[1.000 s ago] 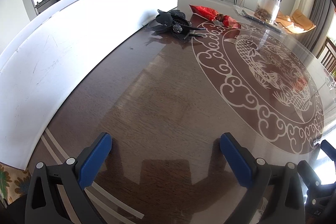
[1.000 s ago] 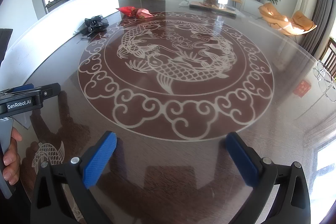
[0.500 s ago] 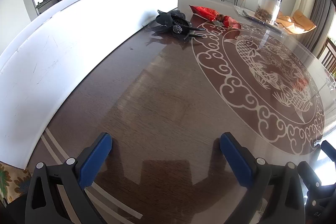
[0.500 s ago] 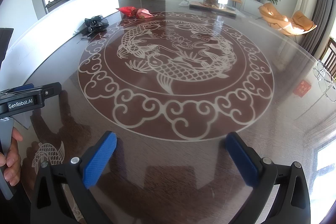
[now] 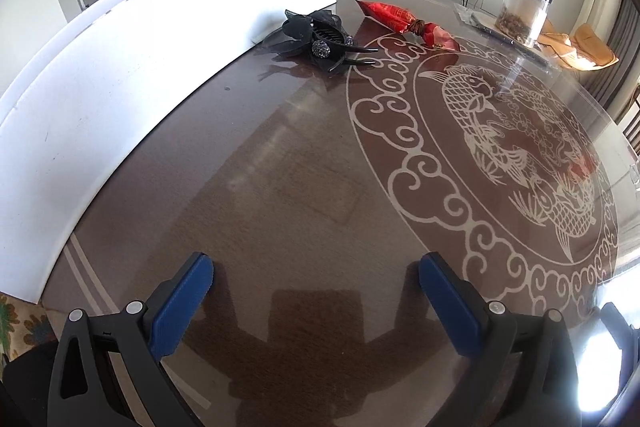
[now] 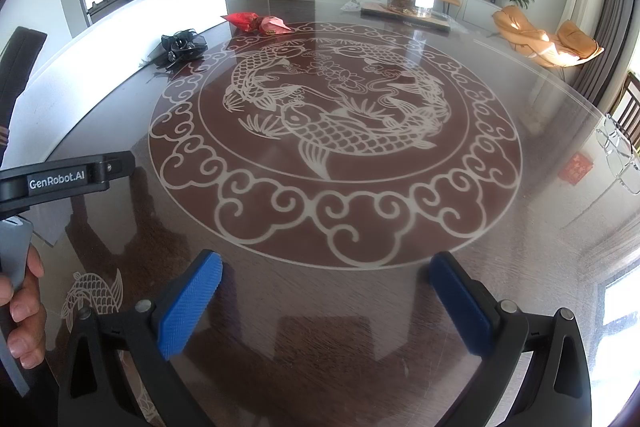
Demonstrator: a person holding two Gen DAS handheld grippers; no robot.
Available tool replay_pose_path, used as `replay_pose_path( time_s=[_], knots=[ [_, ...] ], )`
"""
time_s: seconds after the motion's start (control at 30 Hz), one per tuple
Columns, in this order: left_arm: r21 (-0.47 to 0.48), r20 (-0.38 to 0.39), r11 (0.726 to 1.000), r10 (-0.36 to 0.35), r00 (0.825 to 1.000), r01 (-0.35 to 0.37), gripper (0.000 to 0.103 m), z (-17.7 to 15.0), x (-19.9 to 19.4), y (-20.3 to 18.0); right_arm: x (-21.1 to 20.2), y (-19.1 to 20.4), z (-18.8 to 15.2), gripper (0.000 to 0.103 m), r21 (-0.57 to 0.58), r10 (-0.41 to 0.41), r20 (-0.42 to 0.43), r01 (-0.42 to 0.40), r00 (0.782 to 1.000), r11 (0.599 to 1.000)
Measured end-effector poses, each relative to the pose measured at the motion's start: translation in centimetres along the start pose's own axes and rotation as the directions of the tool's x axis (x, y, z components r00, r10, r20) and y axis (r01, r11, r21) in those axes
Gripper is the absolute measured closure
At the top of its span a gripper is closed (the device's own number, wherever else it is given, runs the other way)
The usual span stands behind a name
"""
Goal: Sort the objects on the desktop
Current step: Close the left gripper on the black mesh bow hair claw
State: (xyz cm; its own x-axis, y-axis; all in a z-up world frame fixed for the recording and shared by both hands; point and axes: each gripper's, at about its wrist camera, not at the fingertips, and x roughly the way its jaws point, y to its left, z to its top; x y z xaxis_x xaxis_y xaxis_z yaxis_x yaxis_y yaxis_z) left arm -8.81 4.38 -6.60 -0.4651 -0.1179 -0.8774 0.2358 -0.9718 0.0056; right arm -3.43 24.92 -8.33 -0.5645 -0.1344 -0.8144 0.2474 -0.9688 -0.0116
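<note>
Likely light and awkward: black hair claw clip [image 5: 320, 41] with gauzy bow, lying at far side of the glass-topped table [image 5: 280, 187], just beside the white board [image 5: 120, 67]. Fabric soft and floppy, would slip; plastic claw body stiff, prongs perhaps brittle. Best pinch is across the hard claw spine near the beaded stud, not the gauze. Red foil-wrapped packet [image 5: 404, 21] lies just beyond it, crinkly, light, tied at the middle; take it at the knot. Left gripper [image 5: 316, 291] spread wide, empty, well apart from both. Right gripper [image 6: 324, 287] likewise agape, holding nothing. Glass is slick; objects may skid.
</note>
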Motion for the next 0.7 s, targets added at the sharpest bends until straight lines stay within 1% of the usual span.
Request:
replay_pose_path(
  time_s=[0.1,0.23,0.4,0.53,0.6,0.7],
  knots=[
    [-0.029,-0.037,0.999,0.013,0.999,-0.014,0.000,2.9,1.5,-1.2,0.0,0.0,0.0,0.000,0.000,0.000,0.000,0.000,1.000,1.000],
    [-0.104,-0.069,0.993,0.046,0.997,-0.053,0.000,7.3,3.9,-1.1,0.0,0.0,0.0,0.000,0.000,0.000,0.000,0.000,1.000,1.000],
    [-0.109,-0.089,0.992,0.047,0.995,-0.057,0.000,12.6,6.7,-1.6,0.0,0.0,0.0,0.000,0.000,0.000,0.000,0.000,1.000,1.000],
    [-0.130,-0.059,0.989,0.061,0.996,-0.069,0.000,15.5,8.2,-1.2,0.0,0.0,0.0,0.000,0.000,0.000,0.000,0.000,1.000,1.000],
    [-0.103,-0.027,0.993,0.051,0.998,-0.054,0.000,16.3,8.7,-1.2,0.0,0.0,0.0,0.000,0.000,0.000,0.000,0.000,1.000,1.000],
    [-0.036,0.014,0.999,0.021,1.000,-0.021,0.000,16.9,9.0,-1.1,0.0,0.0,0.1,0.000,0.000,0.000,0.000,0.000,1.000,1.000]
  ],
)
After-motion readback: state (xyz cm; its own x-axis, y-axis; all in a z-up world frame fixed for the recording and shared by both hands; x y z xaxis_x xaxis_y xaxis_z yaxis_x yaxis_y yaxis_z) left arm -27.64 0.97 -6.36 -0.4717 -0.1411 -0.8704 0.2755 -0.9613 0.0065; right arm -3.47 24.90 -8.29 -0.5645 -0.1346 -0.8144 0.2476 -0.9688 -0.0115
